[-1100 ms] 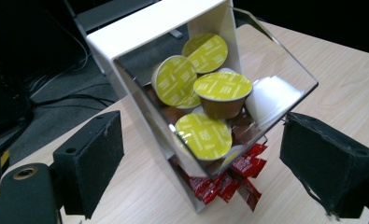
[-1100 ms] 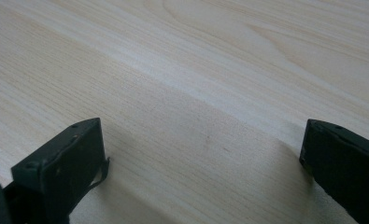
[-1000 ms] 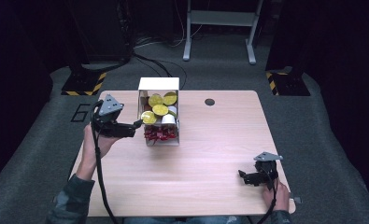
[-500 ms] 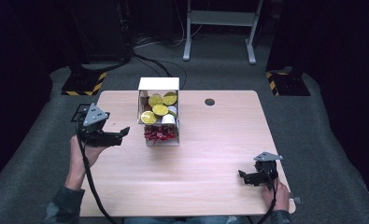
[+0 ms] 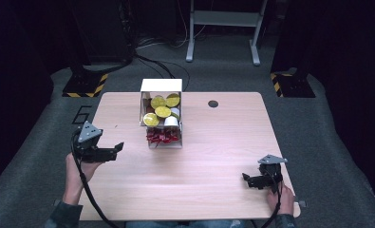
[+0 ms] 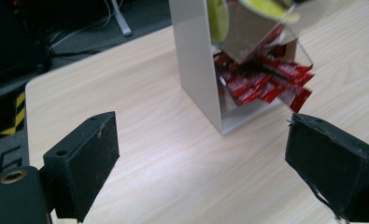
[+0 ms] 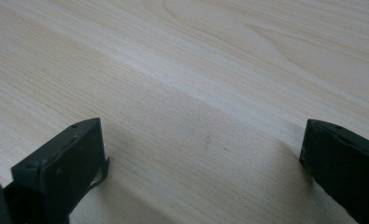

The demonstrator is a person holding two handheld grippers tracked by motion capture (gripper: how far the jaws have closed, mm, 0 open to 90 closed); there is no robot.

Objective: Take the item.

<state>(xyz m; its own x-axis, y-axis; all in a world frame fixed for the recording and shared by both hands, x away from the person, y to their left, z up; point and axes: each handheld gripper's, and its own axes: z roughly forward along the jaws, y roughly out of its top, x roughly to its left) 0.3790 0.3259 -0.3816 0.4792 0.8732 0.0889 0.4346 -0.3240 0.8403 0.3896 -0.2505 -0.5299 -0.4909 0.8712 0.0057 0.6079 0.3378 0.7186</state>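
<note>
Overhead, light wooden table (image 5: 209,156) held white dispenser box (image 5: 161,114), back centre, long axis running away from person; yellow discs (image 5: 162,111) on top, red packets (image 5: 164,137) spilling from near end. Left gripper (image 5: 110,151) (jaws wide, empty) sat near, box ahead to its right. Right gripper (image 5: 249,180), also wide and empty, well apart at near right edge.

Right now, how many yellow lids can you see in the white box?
4: back left, back right, middle and front left of the white box. More may be hidden underneath.
</note>
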